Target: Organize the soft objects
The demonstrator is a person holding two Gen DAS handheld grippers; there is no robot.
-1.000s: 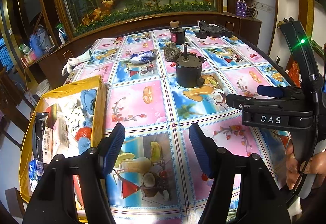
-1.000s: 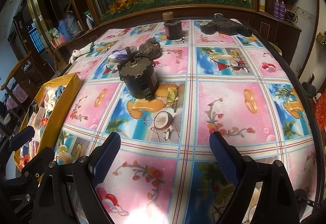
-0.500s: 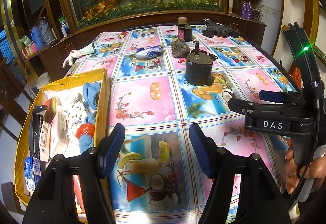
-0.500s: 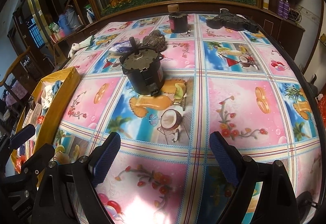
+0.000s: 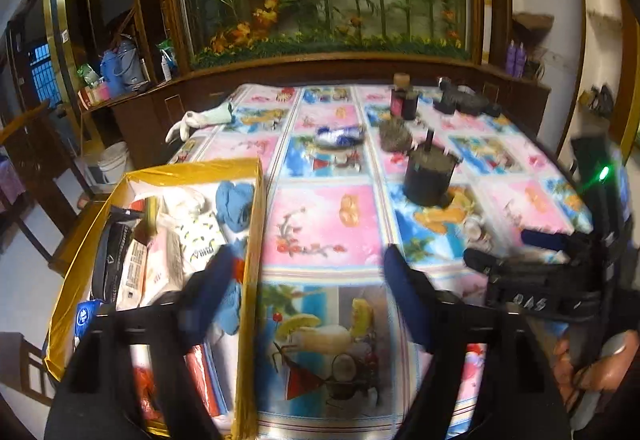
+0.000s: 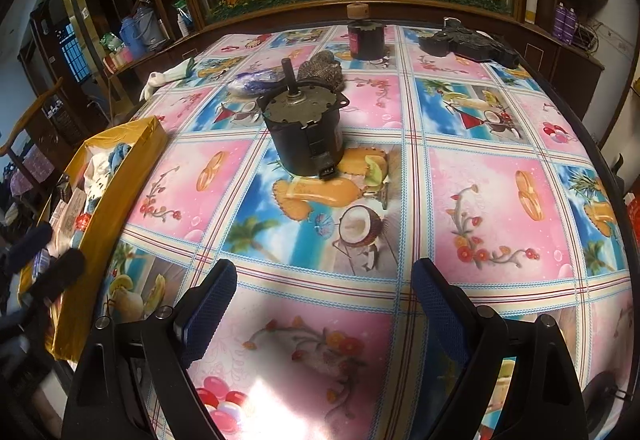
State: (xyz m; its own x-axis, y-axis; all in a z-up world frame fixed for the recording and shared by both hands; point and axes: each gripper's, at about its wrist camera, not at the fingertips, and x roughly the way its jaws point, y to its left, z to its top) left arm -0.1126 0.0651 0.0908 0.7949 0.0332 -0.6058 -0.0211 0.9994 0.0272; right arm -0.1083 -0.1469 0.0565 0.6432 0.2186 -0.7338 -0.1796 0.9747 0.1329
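Note:
A yellow box (image 5: 248, 240) at the table's left edge holds a blue plush (image 5: 234, 200), white cloth and packets. It also shows in the right wrist view (image 6: 120, 176). My left gripper (image 5: 308, 292) is open and empty over the box's right wall. My right gripper (image 6: 320, 304) is open and empty above the tablecloth, near the front edge. Soft items lie farther back: a blue-white bundle (image 5: 340, 134), a grey-brown knitted lump (image 5: 395, 136) and a white glove (image 5: 204, 118) at the far left edge.
A black cylindrical motor (image 6: 304, 136) stands mid-table, ahead of my right gripper. A dark jar with a cork lid (image 6: 365, 38) and a black device (image 6: 464, 44) sit at the back. A wooden cabinet with a flower display runs behind the table.
My left gripper has drifted left and back, so its left finger now overlaps the box. My right gripper has moved forward toward the motor. Both stay open.

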